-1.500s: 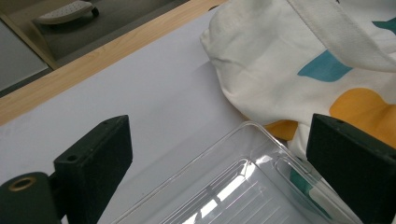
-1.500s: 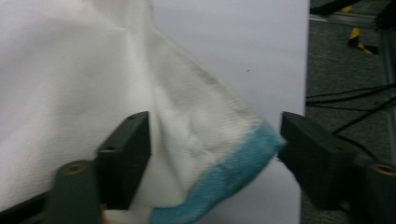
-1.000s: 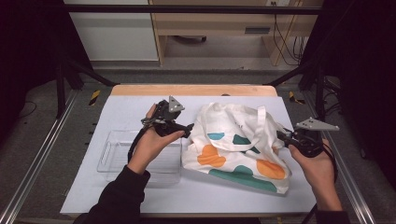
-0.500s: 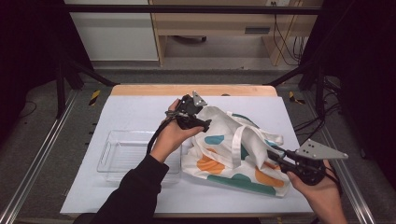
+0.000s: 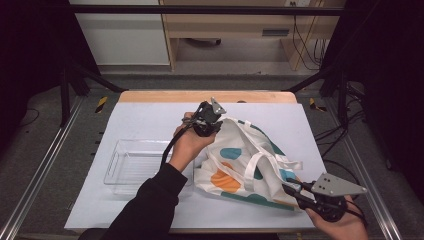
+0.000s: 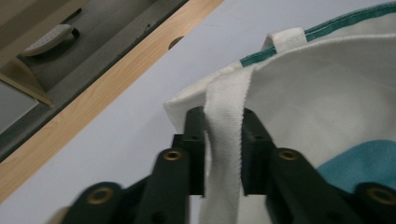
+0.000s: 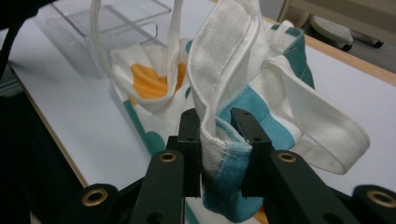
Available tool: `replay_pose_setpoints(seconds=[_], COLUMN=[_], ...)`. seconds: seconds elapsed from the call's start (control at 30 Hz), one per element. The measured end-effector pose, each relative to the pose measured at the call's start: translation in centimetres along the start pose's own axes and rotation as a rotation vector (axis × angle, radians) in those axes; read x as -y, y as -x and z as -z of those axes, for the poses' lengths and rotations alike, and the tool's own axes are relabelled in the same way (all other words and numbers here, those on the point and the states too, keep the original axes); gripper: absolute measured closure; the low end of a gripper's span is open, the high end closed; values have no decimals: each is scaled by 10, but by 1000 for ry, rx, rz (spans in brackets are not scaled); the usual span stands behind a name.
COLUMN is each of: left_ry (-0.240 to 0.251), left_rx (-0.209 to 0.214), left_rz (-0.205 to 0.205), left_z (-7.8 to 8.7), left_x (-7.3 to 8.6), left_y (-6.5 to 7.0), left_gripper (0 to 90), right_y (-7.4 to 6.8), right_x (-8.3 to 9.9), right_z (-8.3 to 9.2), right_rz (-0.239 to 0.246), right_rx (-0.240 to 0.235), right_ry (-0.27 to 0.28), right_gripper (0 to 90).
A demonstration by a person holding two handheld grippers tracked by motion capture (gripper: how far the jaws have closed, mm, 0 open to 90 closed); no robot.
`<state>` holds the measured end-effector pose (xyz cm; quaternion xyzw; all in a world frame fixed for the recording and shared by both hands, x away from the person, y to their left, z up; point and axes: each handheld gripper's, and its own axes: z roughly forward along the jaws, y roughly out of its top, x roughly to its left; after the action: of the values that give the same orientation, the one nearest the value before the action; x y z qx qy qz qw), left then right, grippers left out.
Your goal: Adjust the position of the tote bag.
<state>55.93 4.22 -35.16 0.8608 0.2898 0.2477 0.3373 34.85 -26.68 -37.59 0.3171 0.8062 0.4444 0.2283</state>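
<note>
Writing: you have none legible on the bag (image 5: pixel 250 160).
Bag: white cloth, teal and orange blobs, teal hem, white straps; centre-right of the high view.
Left gripper (image 5: pixel 210 122): your jaws have just been closing, now pinching a strap (image 6: pixel 224 140).
Right gripper (image 5: pixel 295 192): clamped on the bag's edge.

Materials as I read them: tote bag (image 5: pixel 250 160) is matt woven cloth, cream with flat teal and orange print. Its handle strap (image 6: pixel 225 140) is coarser ribbed webbing; hem stitching shows at the folded edge (image 7: pixel 219 107). Left gripper (image 6: pixel 223 154) and right gripper (image 7: pixel 219 154) jaws look like matt black plastic with brass-coloured rivets. Plate (image 5: pixel 338 185) on the right gripper is dull grey metal. Bin (image 5: pixel 132 162) at left is clear glossy plastic. Table top (image 5: pixel 150 117) is smooth, matt, pale sheet; far edge (image 5: pixel 165 96) is bare light wood.
</note>
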Motion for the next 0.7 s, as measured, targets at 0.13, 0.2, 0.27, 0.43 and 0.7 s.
replay_pose_setpoints(seconds=[0.13, 0.2, 0.27, 0.43, 0.7], left_ry=[40, 47, 65, 93, 122], left_rx=[24, 23, 32, 51, 63], left_rz=[-13, -14, -13, -5, 8], left_z=[26, 32, 47, 63, 77], left_x=[17, 21, 34, 54, 67], left_y=[8, 10, 14, 24, 30], left_gripper=[872, 872, 876, 879, 879], right_y=[-2, -2, -2, 3, 8], right_x=[14, 16, 20, 18, 8], right_z=[5, 7, 10, 14, 21], right_rz=[-18, -17, -36, -54, -71], right_rx=[-6, -5, -9, 1, -6], right_ry=[-15, -20, -9, -1, -21], right_gripper=[748, 746, 742, 680, 320])
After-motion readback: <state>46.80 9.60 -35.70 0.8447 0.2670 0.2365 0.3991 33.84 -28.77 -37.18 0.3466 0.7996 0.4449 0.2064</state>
